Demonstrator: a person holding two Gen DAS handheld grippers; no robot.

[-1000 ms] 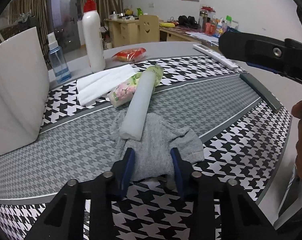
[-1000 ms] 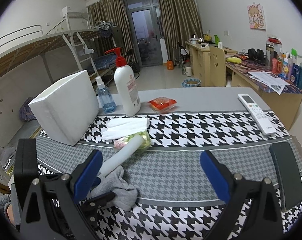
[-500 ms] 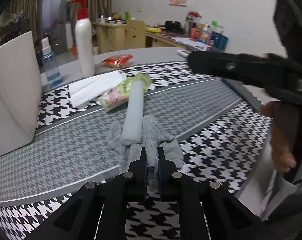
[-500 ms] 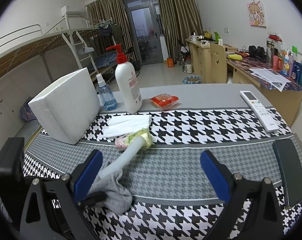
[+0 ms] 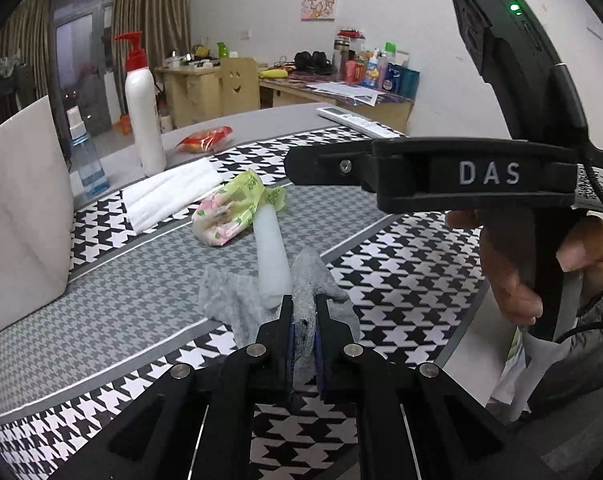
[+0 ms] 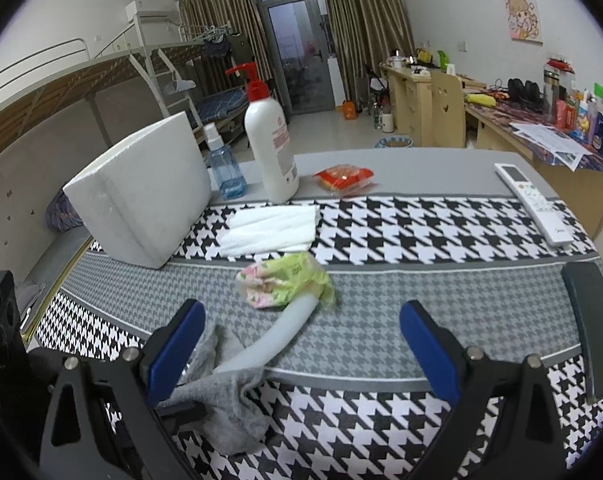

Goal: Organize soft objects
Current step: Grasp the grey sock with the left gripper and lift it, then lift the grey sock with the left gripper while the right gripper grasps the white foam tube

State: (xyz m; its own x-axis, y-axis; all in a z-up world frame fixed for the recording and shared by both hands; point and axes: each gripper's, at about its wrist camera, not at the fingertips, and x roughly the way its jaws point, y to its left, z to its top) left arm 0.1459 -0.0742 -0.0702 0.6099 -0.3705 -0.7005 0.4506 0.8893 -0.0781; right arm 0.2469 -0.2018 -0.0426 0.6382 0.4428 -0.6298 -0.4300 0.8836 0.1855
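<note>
The table (image 6: 421,168) carries a houndstooth cloth, and at its left side a white foam block (image 6: 141,200) stands tilted, probably as the place near which the soft things should be collected. Beside it a folded white towel (image 6: 271,228) lies flat, and just in front of the towel is a green and pink tissue pack (image 6: 281,290). A pale foam tube (image 6: 279,334) touches this pack with its far end; its near end lies on a grey sock (image 5: 229,304), so the sock is partly trapped under it. The left gripper (image 5: 302,334) has its fingers pressed together on a pinched fold at the near edge of the sock, which bulges upward between them, presumably to pull it free from under the tube. The right gripper (image 6: 297,344) hangs above the cloth with its fingers wide apart and holds nothing; it seems ready to take the tube.
</note>
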